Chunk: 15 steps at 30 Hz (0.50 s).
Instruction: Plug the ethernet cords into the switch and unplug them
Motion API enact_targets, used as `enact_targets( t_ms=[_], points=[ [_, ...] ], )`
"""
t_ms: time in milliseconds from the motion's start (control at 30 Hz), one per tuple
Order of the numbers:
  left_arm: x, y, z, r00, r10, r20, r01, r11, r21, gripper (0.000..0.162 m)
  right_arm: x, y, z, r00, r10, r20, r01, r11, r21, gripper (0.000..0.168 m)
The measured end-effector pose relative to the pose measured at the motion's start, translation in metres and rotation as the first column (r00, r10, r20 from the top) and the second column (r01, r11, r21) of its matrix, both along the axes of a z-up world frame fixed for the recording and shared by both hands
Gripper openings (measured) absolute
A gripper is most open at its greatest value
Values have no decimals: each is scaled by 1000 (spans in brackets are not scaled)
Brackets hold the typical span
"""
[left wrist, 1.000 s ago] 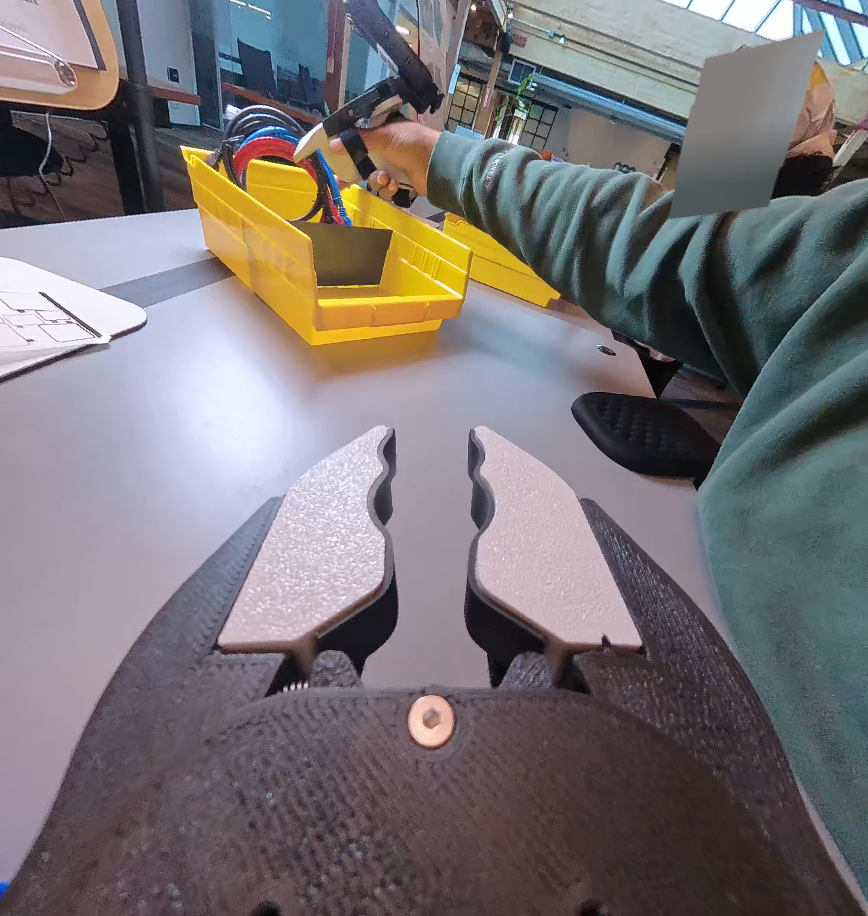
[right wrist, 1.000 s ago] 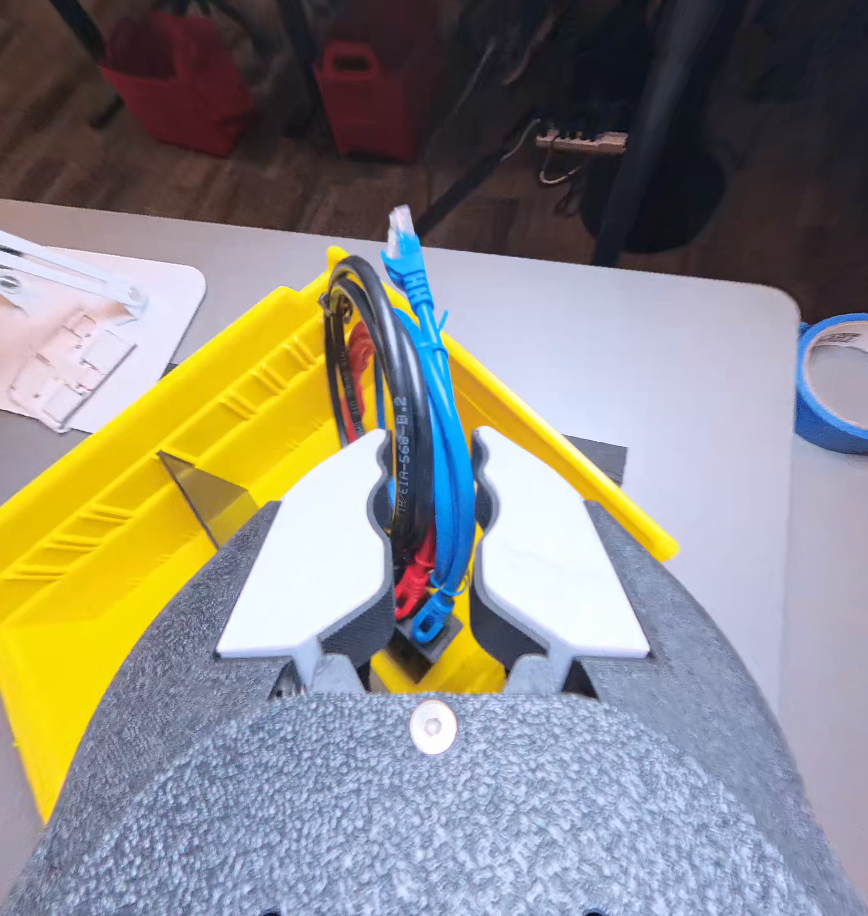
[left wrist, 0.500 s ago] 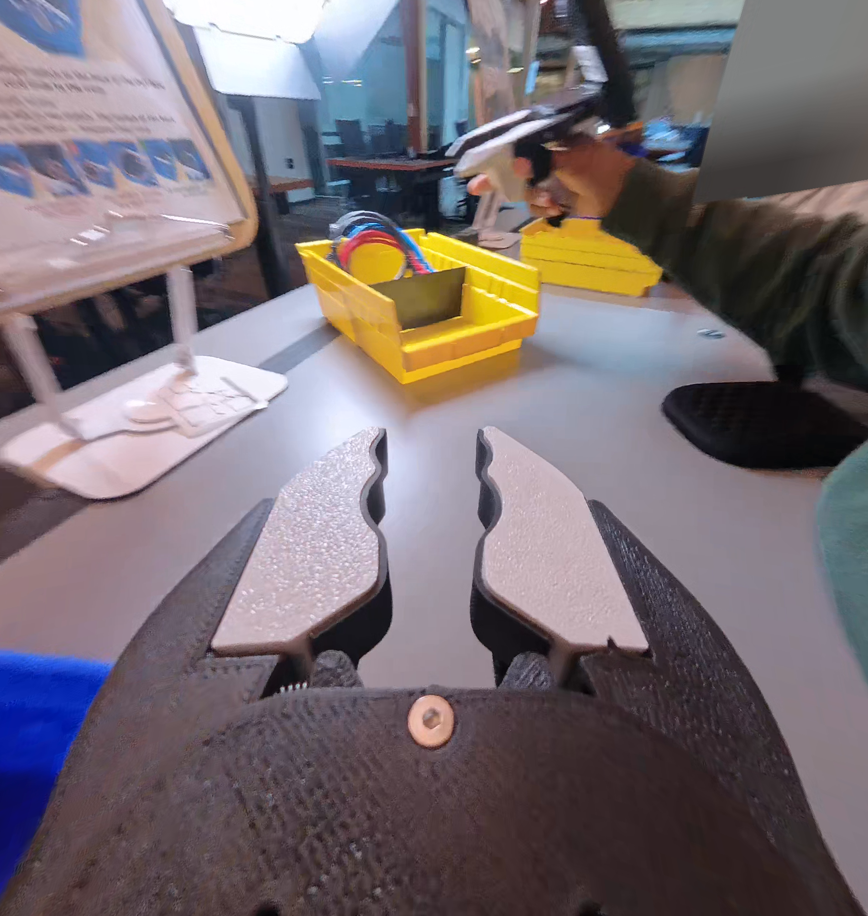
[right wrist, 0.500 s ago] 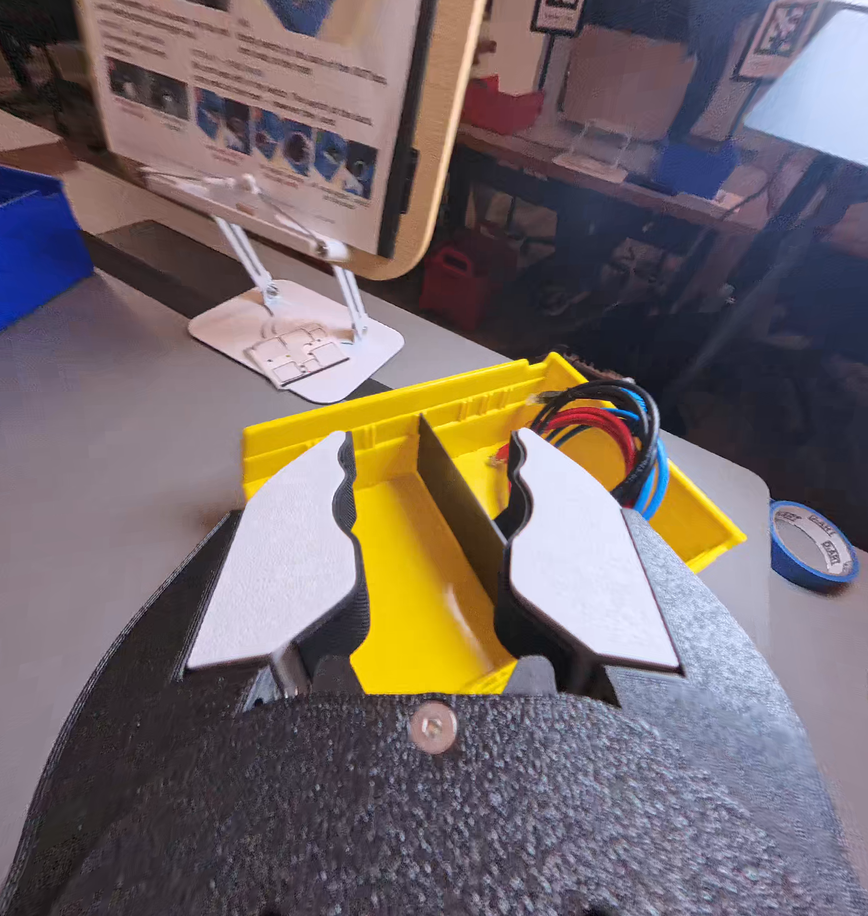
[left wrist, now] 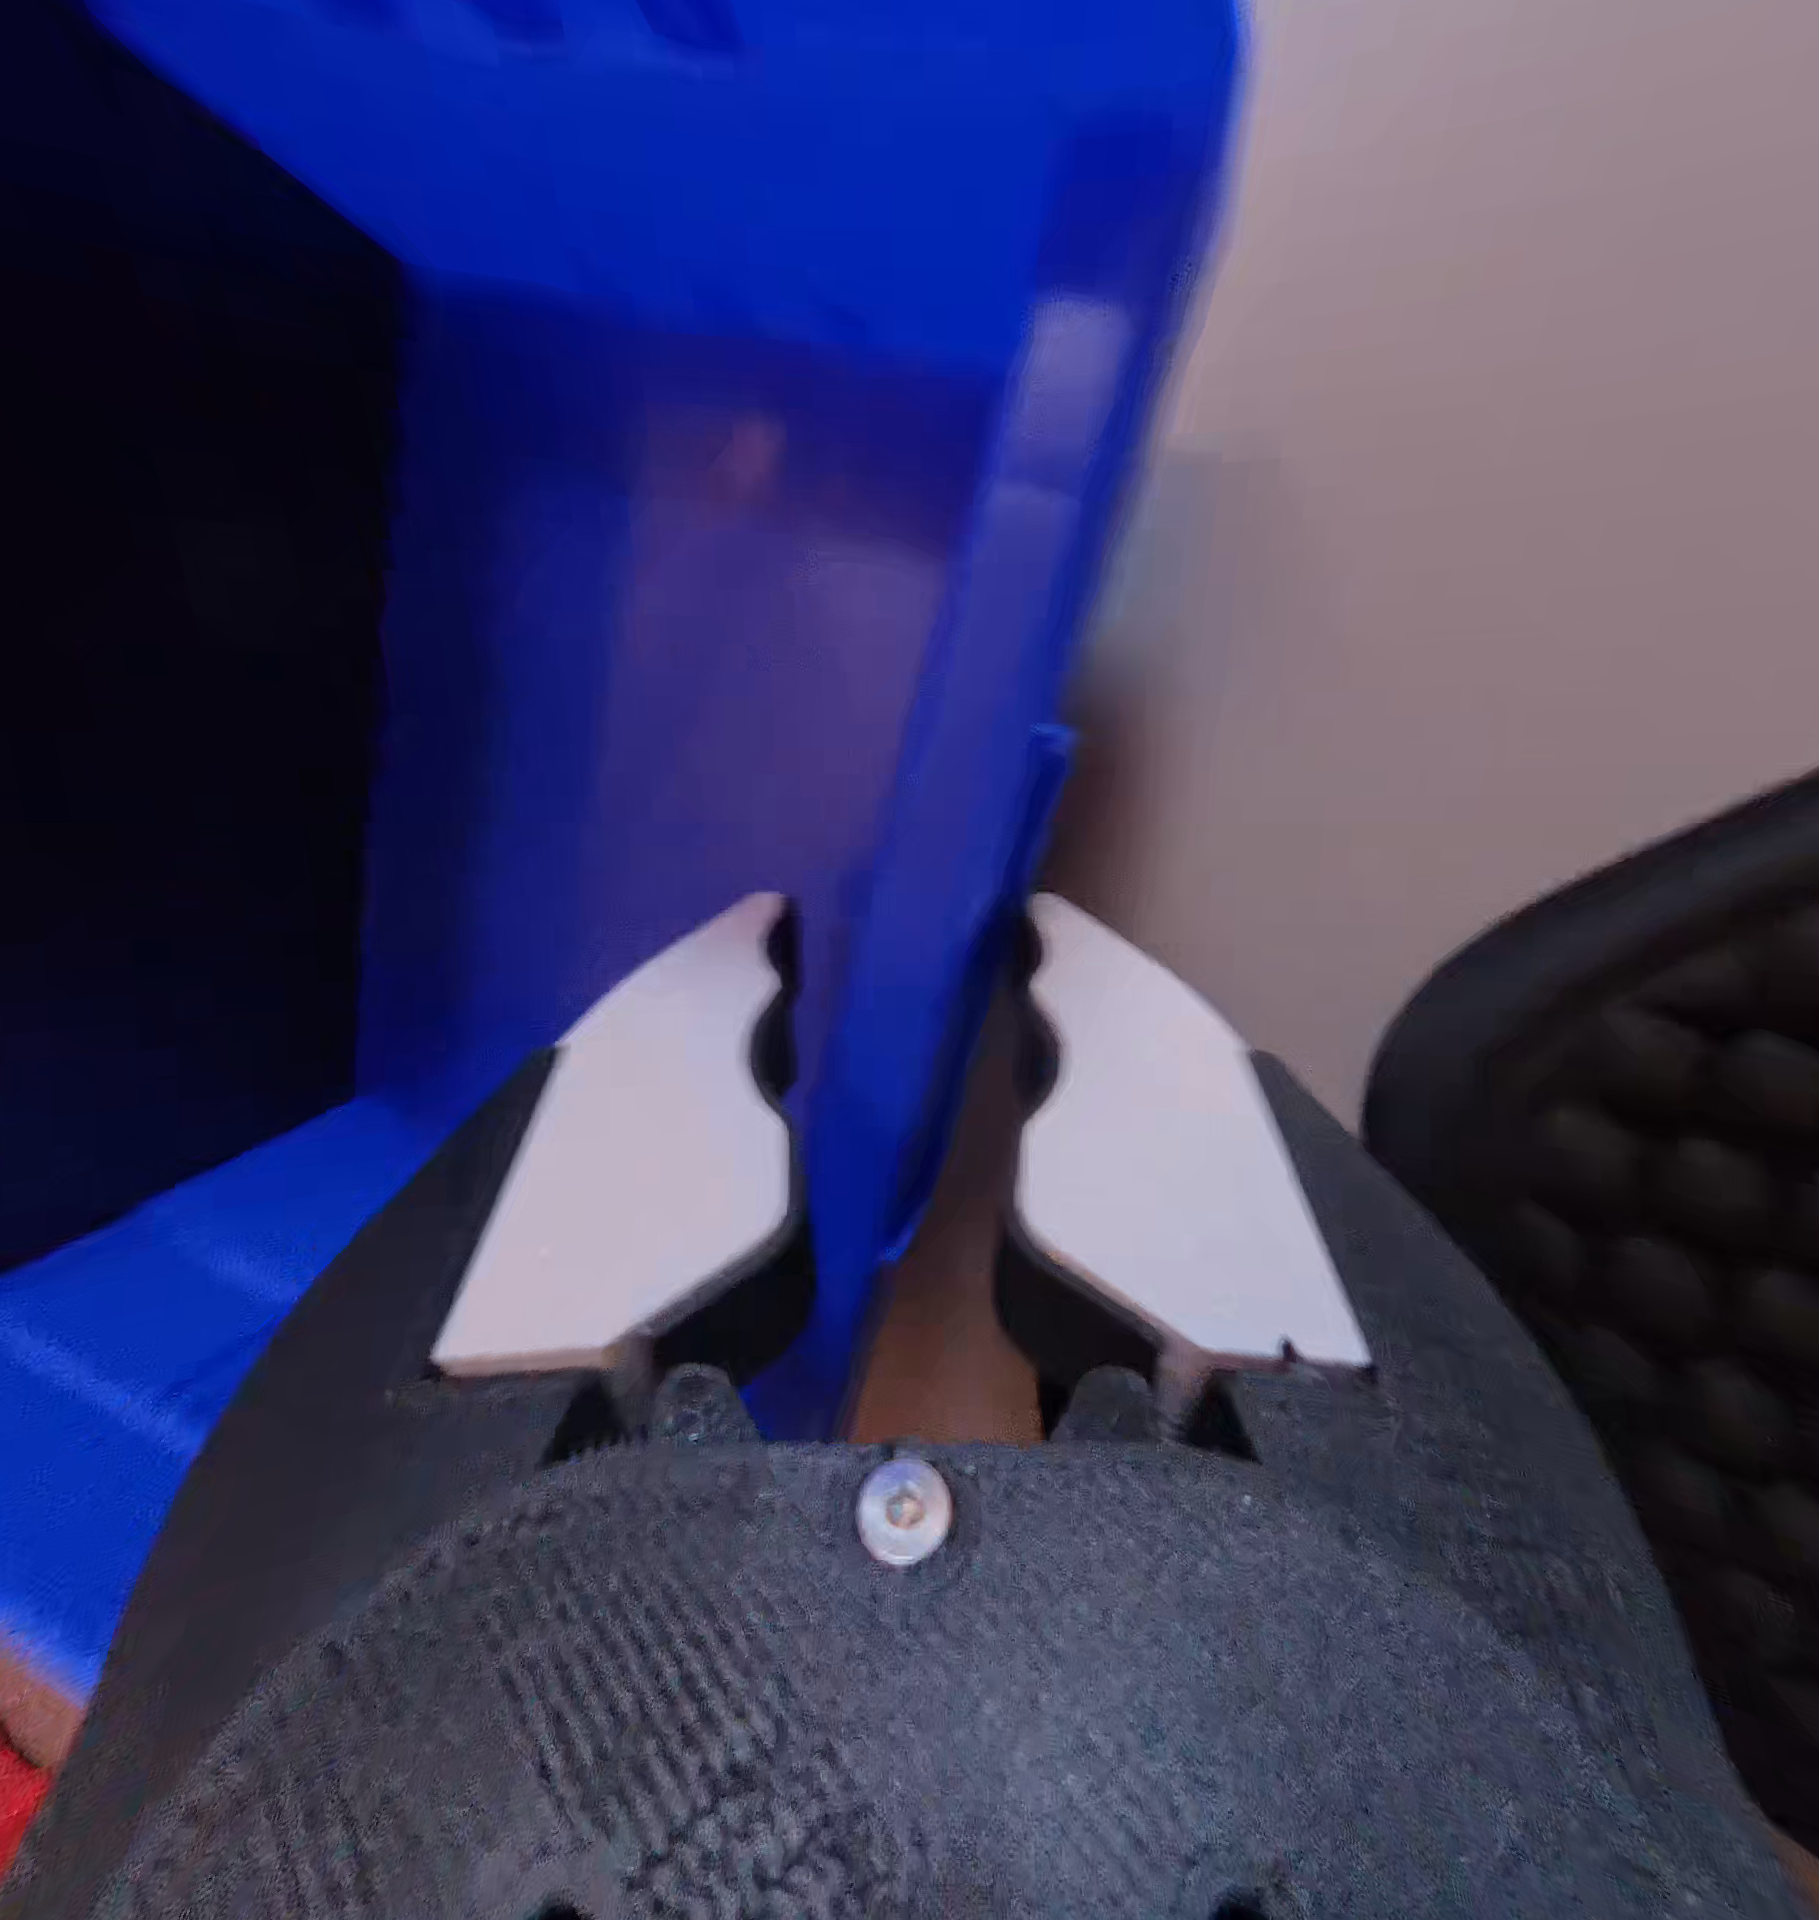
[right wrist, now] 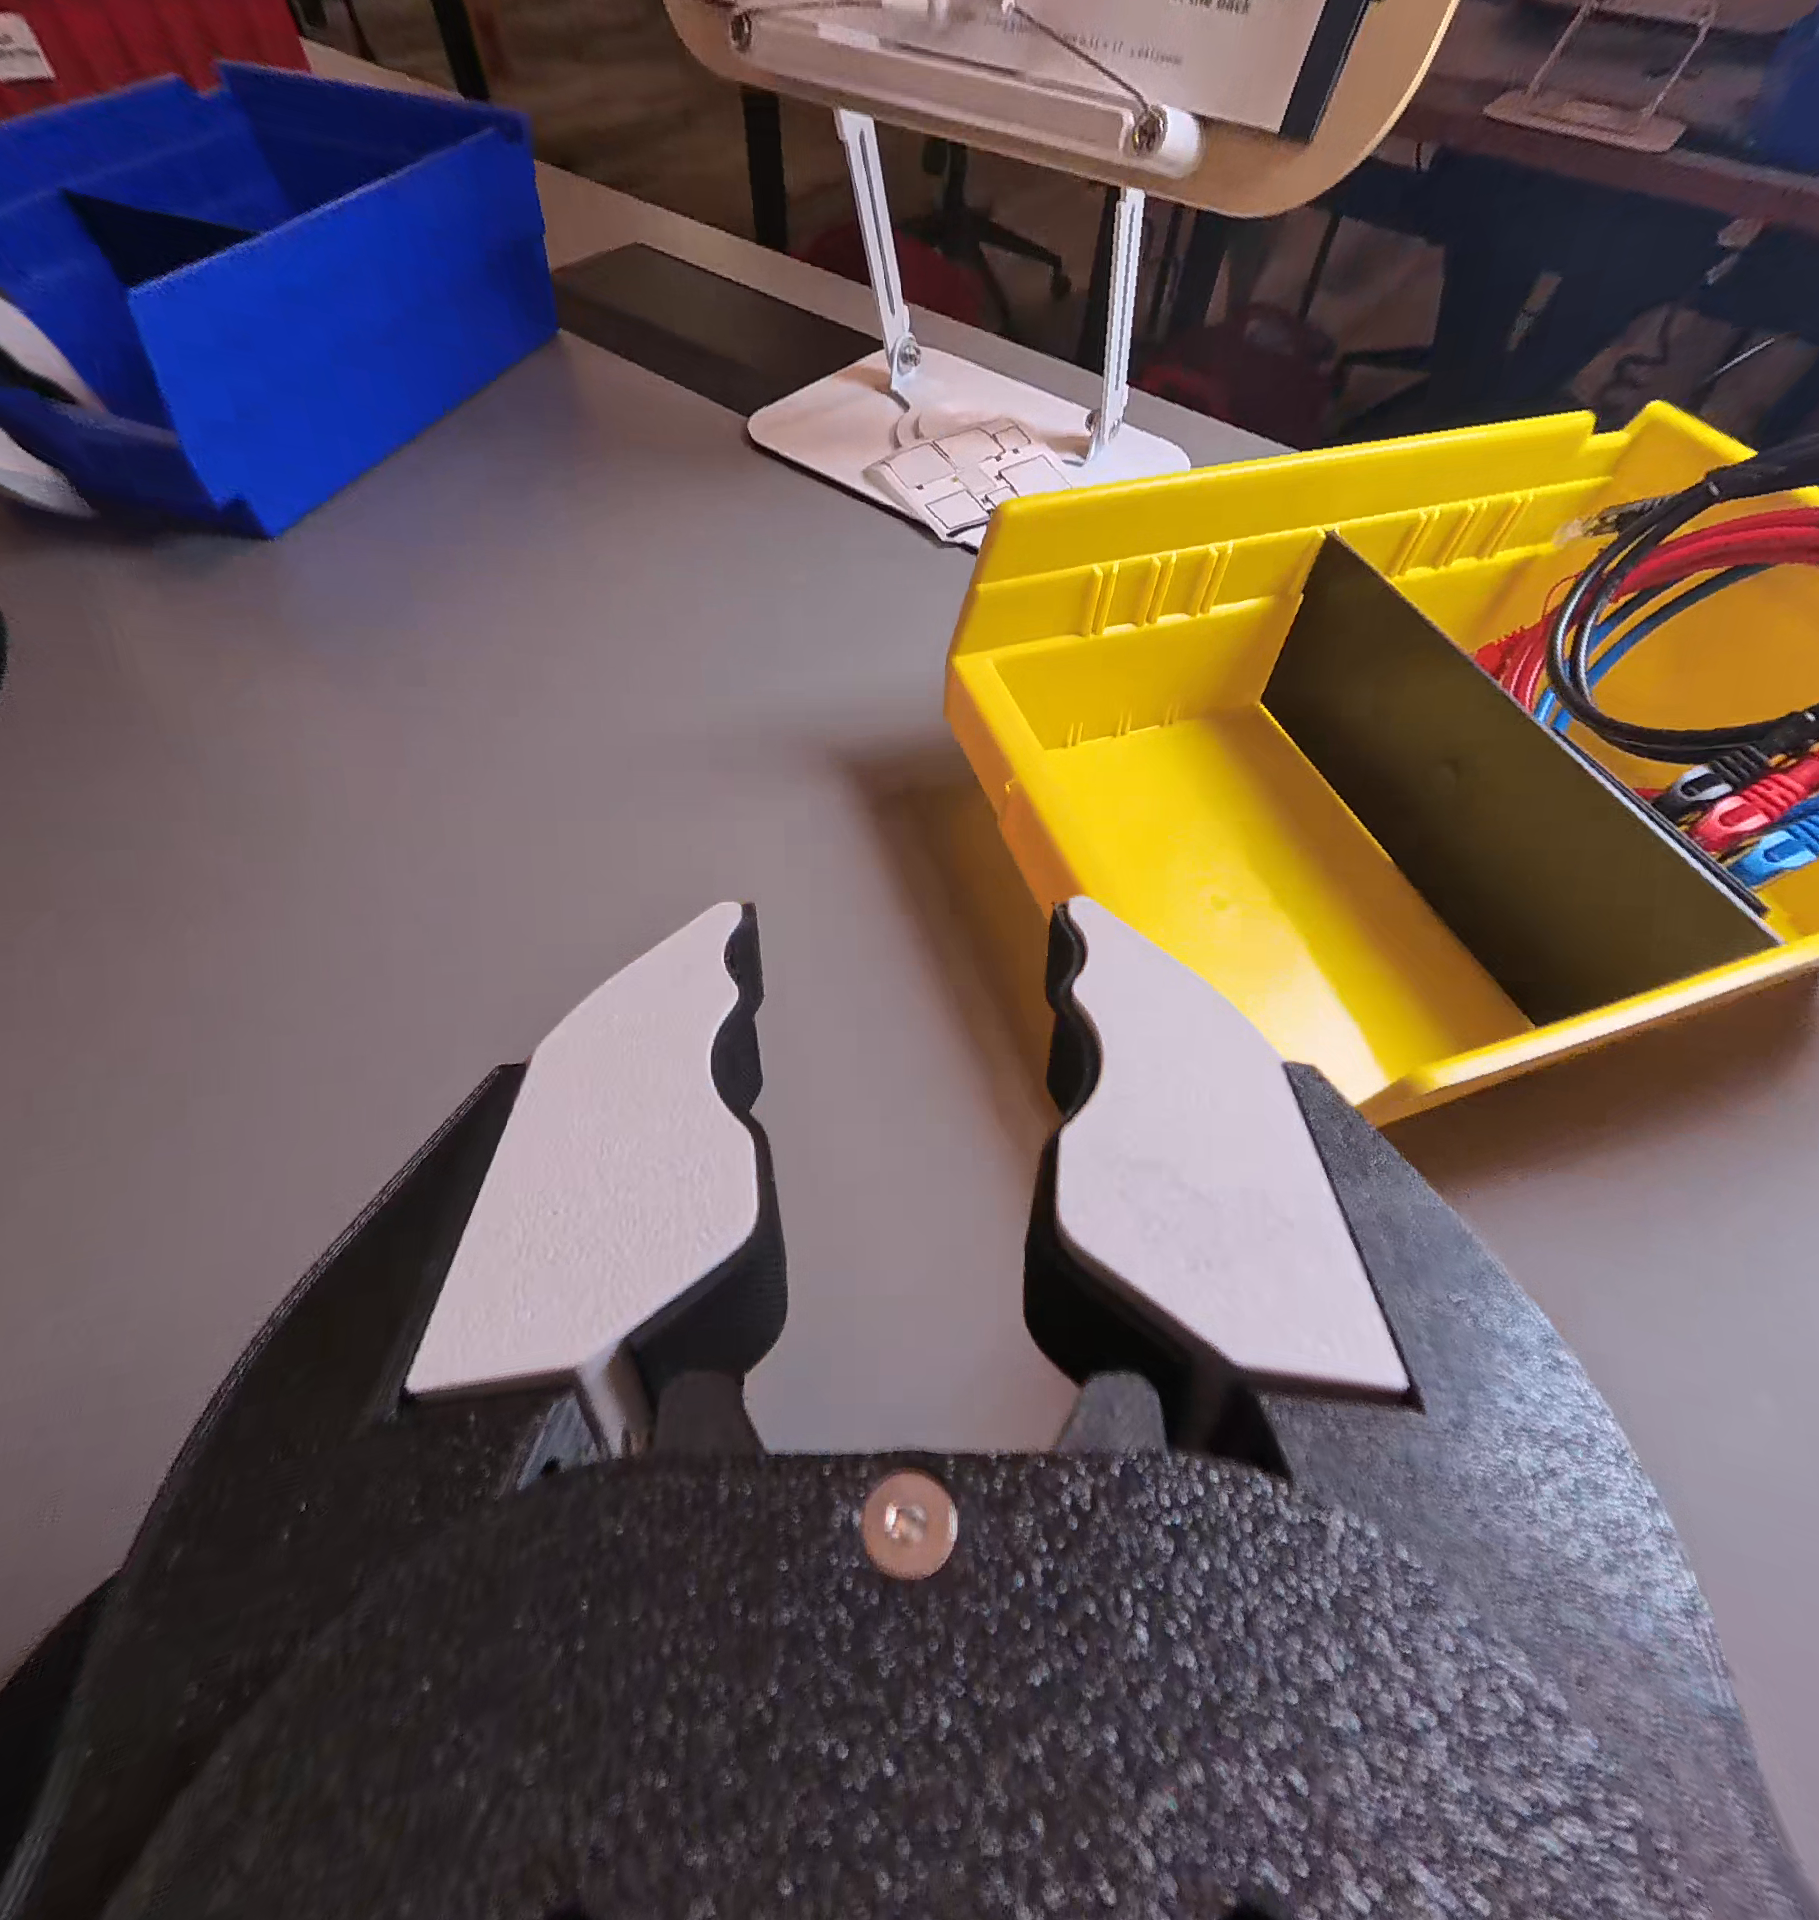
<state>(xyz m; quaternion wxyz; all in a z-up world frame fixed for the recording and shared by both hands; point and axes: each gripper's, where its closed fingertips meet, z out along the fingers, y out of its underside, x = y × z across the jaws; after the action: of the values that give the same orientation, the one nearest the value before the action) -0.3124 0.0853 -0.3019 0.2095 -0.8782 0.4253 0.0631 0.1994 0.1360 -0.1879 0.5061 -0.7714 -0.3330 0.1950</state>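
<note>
Left gripper [left wrist: 905, 925] straddling the side wall of a blue plastic bin [left wrist: 739, 436], fingers apart, picture blurred. Right gripper [right wrist: 900, 925] hovering above the grey tabletop [right wrist: 417, 831], fingers spread, empty. Coiled red, blue and black ethernet cords [right wrist: 1715, 644] lying in the far compartment of a yellow plastic bin [right wrist: 1196, 582], behind its dark divider.

The black textured left gripper [left wrist: 905, 925] has grey-faced fingers parted; the matching black right gripper [right wrist: 903, 914] gapes wider, empty.
</note>
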Motion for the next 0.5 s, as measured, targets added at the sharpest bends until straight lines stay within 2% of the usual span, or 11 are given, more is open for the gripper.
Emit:
enact_targets(
  t_ms=[33, 133, 233, 367, 500],
  points=[
    [3, 1, -4, 998, -46, -36, 46, 999, 9, 33, 1, 2, -3, 1000, -8, 25, 8, 1000, -4, 53],
    [28, -4, -3, 991, -116, -71, 120, 991, 61, 29, 12, 9, -11, 985, -70, 156, 69, 998, 13, 54],
    [60, -20, -3, 975, -207, -84, 214, 973, 91, 29, 45, 24, -8, 926, -250, 282, 233, 968, 95, 58],
    [111, -36, -3, 926, -370, -80, 378, 919, 118, 30, 78, 40, 0, 903, -397, 166, 394, 918, 53, 61],
    [152, -11, -1, 868, -482, -117, 496, 850, 178, 30, 90, 63, -20, 887, -450, 104, 458, 885, -82, 64]
  ],
)
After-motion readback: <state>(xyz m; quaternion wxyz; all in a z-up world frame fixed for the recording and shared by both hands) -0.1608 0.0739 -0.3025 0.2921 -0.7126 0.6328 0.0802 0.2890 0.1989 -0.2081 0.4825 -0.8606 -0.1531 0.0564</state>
